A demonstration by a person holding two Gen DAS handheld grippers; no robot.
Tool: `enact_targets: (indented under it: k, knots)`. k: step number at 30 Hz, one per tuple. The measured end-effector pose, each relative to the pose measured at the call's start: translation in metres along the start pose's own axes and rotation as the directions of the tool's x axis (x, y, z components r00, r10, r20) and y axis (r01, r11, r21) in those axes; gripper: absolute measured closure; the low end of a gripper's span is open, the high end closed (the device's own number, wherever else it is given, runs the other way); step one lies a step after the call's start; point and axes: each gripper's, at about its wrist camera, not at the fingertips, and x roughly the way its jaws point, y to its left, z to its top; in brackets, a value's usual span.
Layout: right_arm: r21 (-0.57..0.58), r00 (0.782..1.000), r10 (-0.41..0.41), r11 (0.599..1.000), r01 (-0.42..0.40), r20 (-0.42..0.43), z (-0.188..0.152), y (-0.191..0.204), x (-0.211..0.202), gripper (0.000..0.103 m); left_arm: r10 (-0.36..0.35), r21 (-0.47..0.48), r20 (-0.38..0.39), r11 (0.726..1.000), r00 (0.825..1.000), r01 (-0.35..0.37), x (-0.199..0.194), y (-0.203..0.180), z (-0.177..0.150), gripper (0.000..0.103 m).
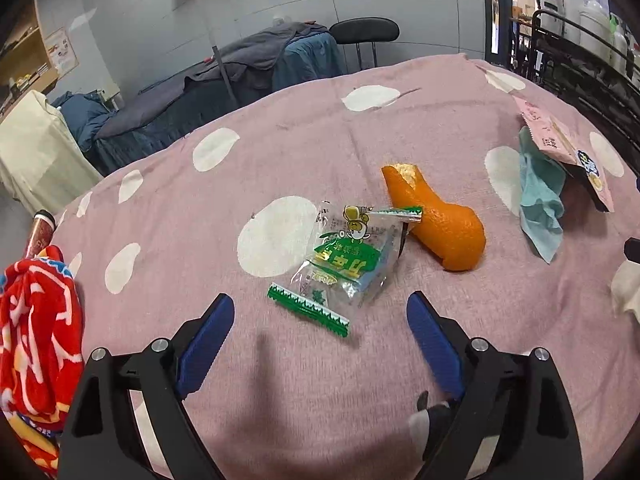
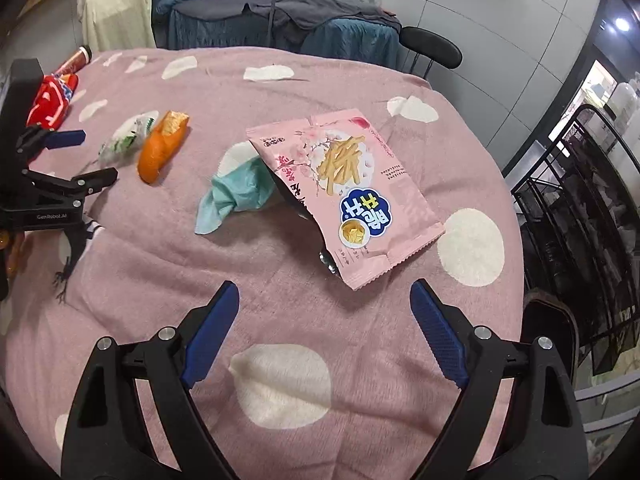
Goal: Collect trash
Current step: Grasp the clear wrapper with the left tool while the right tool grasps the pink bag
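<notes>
Pink snack bag (image 2: 352, 196) lies torn open, contents hidden.

Black jaws, blue ribbed pads (image 2: 210, 330), silver screws

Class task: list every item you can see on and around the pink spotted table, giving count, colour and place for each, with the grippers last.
tablecloth: one, pink with white spots, covers the table
clear wrapper: one, green print, ahead of the left gripper
orange peel: one, orange, touching the clear wrapper
tissue: one, pale teal, partly under the pink bag
pink bag: one, opened, ahead of the right gripper
red bag: one, table edge
tube: one, red, beyond the red bag
chair: one, black, behind the table
left gripper: open
right gripper: open
</notes>
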Motion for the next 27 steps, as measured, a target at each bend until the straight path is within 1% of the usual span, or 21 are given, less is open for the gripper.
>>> enact_targets:
  k: [4, 7, 9, 11, 12, 13, 14, 15, 17, 18, 20, 21, 22, 23, 27]
  knots:
    - [-0.075, 0.997, -0.069, 0.995, 0.066, -0.033, 0.015, 0.007, 0.021, 0.016, 0.022, 0.023, -0.002, 0.999, 1.0, -0.022, 0.009, -0.006, 0.008, 0.02]
    - [-0.112, 0.993, -0.109, 0.988, 0.103, -0.052, 0.022, 0.01, 0.035, 0.016, 0.031, 0.011, -0.002, 0.999, 1.0, -0.031, 0.014, -0.005, 0.013, 0.021]
    - [-0.155, 0.987, -0.153, 0.977, 0.144, -0.051, 0.027, 0.014, 0.044, 0.016, 0.028, 0.002, 0.0, 1.0, 1.0, -0.028, 0.017, -0.003, 0.015, 0.025]
    - [-0.198, 0.979, -0.2, 0.962, 0.189, -0.034, 0.03, 0.019, 0.052, 0.017, 0.013, -0.013, 0.0, 1.0, 1.0, -0.013, 0.018, -0.001, 0.016, 0.035]
    - [-0.219, 0.974, -0.224, 0.952, 0.214, -0.021, 0.032, 0.022, 0.055, 0.018, 0.005, -0.02, -0.001, 1.0, 1.0, -0.005, 0.019, -0.001, 0.017, 0.038]
    - [-0.235, 0.971, -0.241, 0.944, 0.232, -0.009, 0.034, 0.024, 0.058, 0.023, -0.003, -0.026, -0.001, 1.0, 1.0, 0.003, 0.019, -0.001, 0.017, 0.044]
    - [-0.245, 0.968, -0.252, 0.938, 0.244, -0.002, 0.035, 0.025, 0.06, 0.031, -0.011, -0.034, 0.001, 0.999, 1.0, 0.011, 0.018, 0.001, 0.017, 0.051]
    - [-0.253, 0.964, -0.264, 0.933, 0.257, 0.004, 0.036, 0.025, 0.062, 0.035, -0.017, -0.04, 0.0, 0.999, 1.0, 0.017, 0.019, 0.001, 0.016, 0.056]
    - [-0.254, 0.963, -0.269, 0.931, 0.263, 0.014, 0.038, 0.024, 0.064, 0.05, -0.028, -0.06, 0.002, 0.998, 1.0, 0.028, 0.019, 0.004, 0.014, 0.065]
    - [-0.25, 0.965, -0.262, 0.933, 0.259, 0.02, 0.038, 0.022, 0.063, 0.054, -0.027, -0.071, 0.002, 0.997, 1.0, 0.027, 0.019, 0.006, 0.013, 0.068]
    - [-0.24, 0.969, -0.245, 0.939, 0.245, 0.033, 0.037, 0.02, 0.058, 0.072, -0.034, -0.1, -0.002, 0.994, 0.999, 0.033, 0.02, 0.012, 0.01, 0.077]
    - [-0.236, 0.974, -0.224, 0.945, 0.227, 0.04, 0.037, 0.019, 0.054, 0.077, -0.043, -0.118, -0.001, 0.992, 0.999, 0.042, 0.019, 0.015, 0.008, 0.078]
    - [-0.232, 0.979, -0.201, 0.951, 0.206, 0.045, 0.037, 0.018, 0.05, 0.084, -0.047, -0.13, -0.001, 0.99, 0.999, 0.047, 0.019, 0.018, 0.008, 0.082]
    - [-0.226, 0.981, -0.189, 0.954, 0.195, 0.049, 0.036, 0.018, 0.046, 0.087, -0.048, -0.142, 0.0, 0.989, 0.999, 0.048, 0.019, 0.019, 0.007, 0.085]
    - [-0.179, 0.983, -0.153, 0.969, 0.169, 0.1, 0.033, 0.012, 0.024, 0.093, -0.054, -0.181, 0.017, 0.982, 0.998, 0.056, 0.012, 0.027, 0.004, 0.088]
